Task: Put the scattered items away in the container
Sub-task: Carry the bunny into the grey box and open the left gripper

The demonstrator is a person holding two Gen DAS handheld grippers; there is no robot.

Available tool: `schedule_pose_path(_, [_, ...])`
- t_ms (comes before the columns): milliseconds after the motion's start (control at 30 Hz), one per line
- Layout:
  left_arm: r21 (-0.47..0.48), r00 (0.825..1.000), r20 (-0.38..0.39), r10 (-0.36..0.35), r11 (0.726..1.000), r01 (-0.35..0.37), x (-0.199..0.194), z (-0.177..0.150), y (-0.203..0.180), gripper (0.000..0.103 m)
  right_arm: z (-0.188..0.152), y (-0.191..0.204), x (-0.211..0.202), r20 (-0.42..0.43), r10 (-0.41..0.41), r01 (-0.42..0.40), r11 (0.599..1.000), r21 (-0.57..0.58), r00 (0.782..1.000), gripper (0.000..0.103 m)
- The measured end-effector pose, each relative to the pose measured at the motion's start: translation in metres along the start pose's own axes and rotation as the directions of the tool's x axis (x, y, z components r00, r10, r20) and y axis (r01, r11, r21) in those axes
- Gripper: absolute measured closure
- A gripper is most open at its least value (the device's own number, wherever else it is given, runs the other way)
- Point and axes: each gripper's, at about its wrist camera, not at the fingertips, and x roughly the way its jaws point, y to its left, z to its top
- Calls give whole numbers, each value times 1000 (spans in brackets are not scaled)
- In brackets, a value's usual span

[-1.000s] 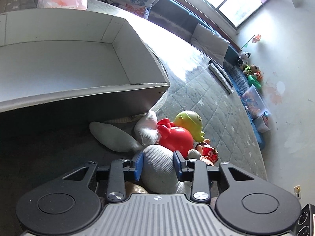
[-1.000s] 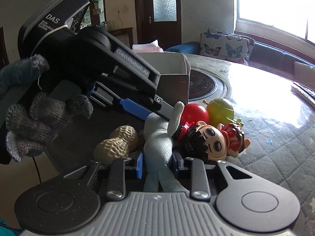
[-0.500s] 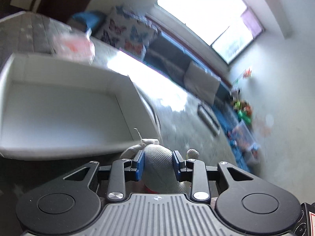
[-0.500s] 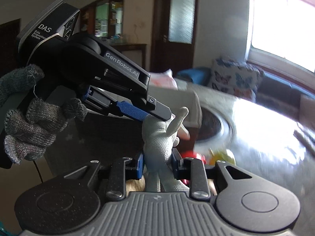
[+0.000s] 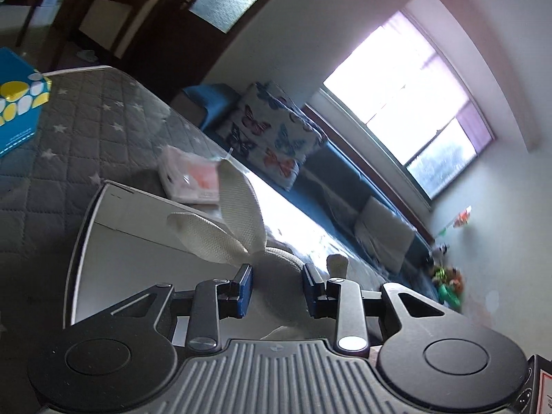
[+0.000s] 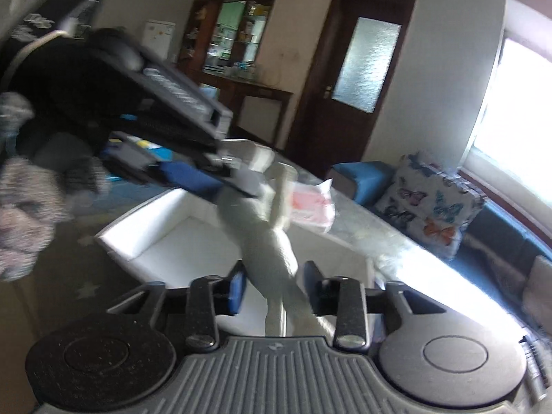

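Left wrist view – toy: the white plush rabbit (image 5: 276,276) sits between the two blue pads of the left gripper (image 5: 277,289), which is closed on its head; the two long ears go up and to the left, away from the gripper.
Left wrist view – container: the white box (image 5: 114,238) lies ahead of the left gripper and to its left, lower than the toy; its open inside faces up.
Left wrist view – other things: a pink tissue pack (image 5: 193,179) is beyond the far wall of the box, and a blue carton (image 5: 17,110) is far to the left on the quilted cover.

Right wrist view – toy: the body of the rabbit (image 6: 269,252) runs from between the fingers of the right gripper (image 6: 276,291) up and to the left, to the left gripper (image 6: 238,179) – so the long axis is stretched between the two grippers.
Right wrist view – grip: the right gripper appears narrow around the lower body or legs, but the picture is blurred and I cannot tell if the pads really press.
Right wrist view – container: the box (image 6: 179,227) is directly ahead and under the hanging toy.

Judgement: the toy seems already over the box, so the next move needs mainly lowering and then releasing by both grippers.
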Motion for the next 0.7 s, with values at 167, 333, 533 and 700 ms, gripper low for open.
schedule_pose_path(167, [-15, 996, 16, 86, 996, -86, 7, -5, 18, 70, 1, -7, 19, -28, -144, 145, 987, 70, 989, 33])
schedule_pose_path(333, [-33, 995, -19, 100, 994, -100, 8, -13, 27, 70, -12, -17, 21, -50, -122, 126, 987, 97, 991, 32])
schedule_pose_path(533, [17, 994, -51, 96, 995, -96, 3, -26, 15, 70, -28, -24, 10, -60, -95, 102, 987, 124, 994, 28])
schedule_pose_path(700, [60, 994, -68, 85, 995, -81, -2, -41, 4, 70, -49, -29, -16, -61, -41, 51, 983, 177, 997, 26])
